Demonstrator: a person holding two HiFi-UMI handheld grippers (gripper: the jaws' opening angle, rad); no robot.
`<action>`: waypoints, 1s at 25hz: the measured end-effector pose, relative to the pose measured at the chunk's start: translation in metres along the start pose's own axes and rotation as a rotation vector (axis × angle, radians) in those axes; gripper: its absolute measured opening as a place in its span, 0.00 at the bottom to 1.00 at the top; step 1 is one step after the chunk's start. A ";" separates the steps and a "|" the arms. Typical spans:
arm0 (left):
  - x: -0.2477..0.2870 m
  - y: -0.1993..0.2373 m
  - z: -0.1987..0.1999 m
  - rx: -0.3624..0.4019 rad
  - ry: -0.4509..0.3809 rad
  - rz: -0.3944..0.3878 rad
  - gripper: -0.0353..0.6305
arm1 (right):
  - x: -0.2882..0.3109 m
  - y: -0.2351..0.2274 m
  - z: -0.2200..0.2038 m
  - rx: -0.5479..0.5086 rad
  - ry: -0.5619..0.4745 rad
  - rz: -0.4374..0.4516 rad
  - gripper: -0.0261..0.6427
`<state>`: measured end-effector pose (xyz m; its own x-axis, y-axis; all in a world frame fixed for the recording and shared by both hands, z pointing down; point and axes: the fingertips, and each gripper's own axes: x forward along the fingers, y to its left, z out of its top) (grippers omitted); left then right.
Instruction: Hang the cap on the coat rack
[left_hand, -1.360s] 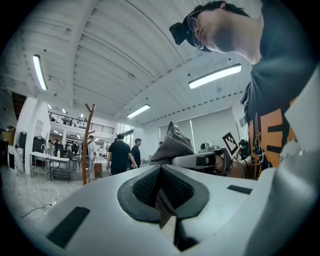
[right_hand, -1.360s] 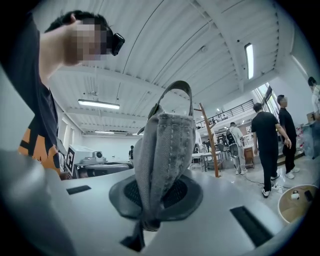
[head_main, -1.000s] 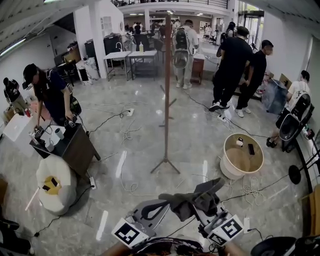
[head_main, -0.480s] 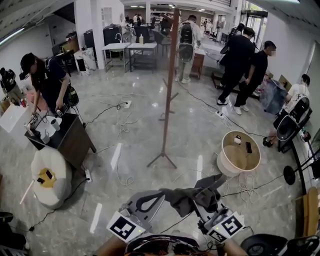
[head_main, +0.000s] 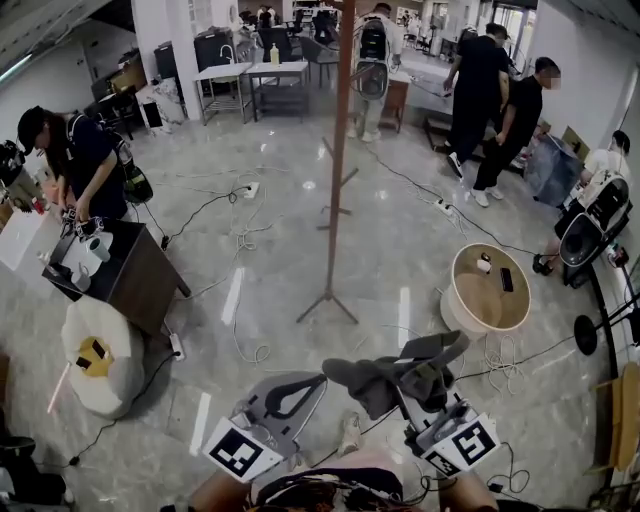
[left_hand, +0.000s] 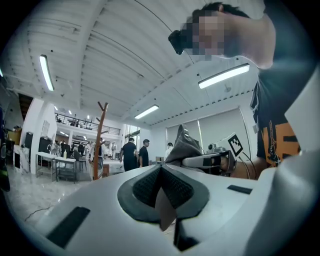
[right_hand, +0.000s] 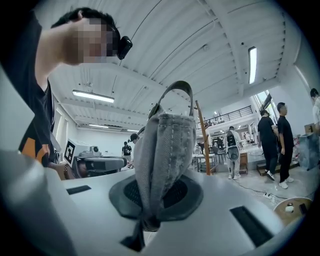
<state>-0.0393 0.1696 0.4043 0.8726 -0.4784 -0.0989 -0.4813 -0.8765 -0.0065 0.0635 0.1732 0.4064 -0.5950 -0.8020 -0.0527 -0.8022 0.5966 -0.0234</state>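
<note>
Head view: the tall coat rack (head_main: 340, 150) stands at twelve o'clock. The right gripper (head_main: 418, 378) pinches the cap (head_main: 380, 382) at six o'clock. It looks soft and light, and the brim seems best to hold. The left gripper (head_main: 318, 384) is closed and empty.

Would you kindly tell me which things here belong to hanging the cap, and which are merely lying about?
For the job: grey cap, clamped in right gripper; wooden coat rack.
Lying about: round table, phone, white pouffe, floor cables, dark cabinet.
</note>
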 end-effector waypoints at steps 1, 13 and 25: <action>0.012 0.005 -0.002 0.008 0.005 0.000 0.08 | 0.007 -0.013 -0.002 0.001 -0.001 0.011 0.08; 0.149 0.093 -0.007 0.026 0.040 0.132 0.08 | 0.085 -0.163 0.004 0.013 0.019 0.125 0.08; 0.201 0.257 -0.021 0.040 0.014 0.093 0.08 | 0.241 -0.252 0.010 -0.010 0.029 0.065 0.08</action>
<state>0.0137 -0.1531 0.4034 0.8247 -0.5588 -0.0873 -0.5633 -0.8254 -0.0380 0.1224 -0.1704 0.3897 -0.6469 -0.7622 -0.0248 -0.7622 0.6472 -0.0110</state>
